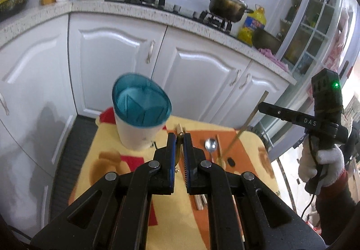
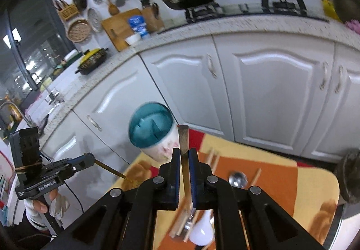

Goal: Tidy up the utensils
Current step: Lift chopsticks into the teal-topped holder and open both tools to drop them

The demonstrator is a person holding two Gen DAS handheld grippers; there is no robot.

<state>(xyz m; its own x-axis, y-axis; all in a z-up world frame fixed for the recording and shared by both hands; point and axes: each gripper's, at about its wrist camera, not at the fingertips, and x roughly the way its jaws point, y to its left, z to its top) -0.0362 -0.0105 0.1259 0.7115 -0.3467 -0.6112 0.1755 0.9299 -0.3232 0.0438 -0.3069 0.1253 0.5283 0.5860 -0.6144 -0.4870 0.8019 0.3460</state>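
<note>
Your left gripper [image 1: 179, 137] pinches a chopstick [image 2: 110, 168], and your right gripper [image 2: 185, 151] clamps another chopstick [image 2: 184, 144], standing nearly upright. The holder [image 2: 153, 130] sits just ahead and left of the right fingertips, mouth tilted toward you.

Utensil holder [image 1: 140, 112] at far left of worktop [image 1: 108, 173]; spoon [image 1: 210, 145] and chopsticks [image 1: 218, 145] lying to its right; cabinets [image 1: 198, 70] behind.
</note>
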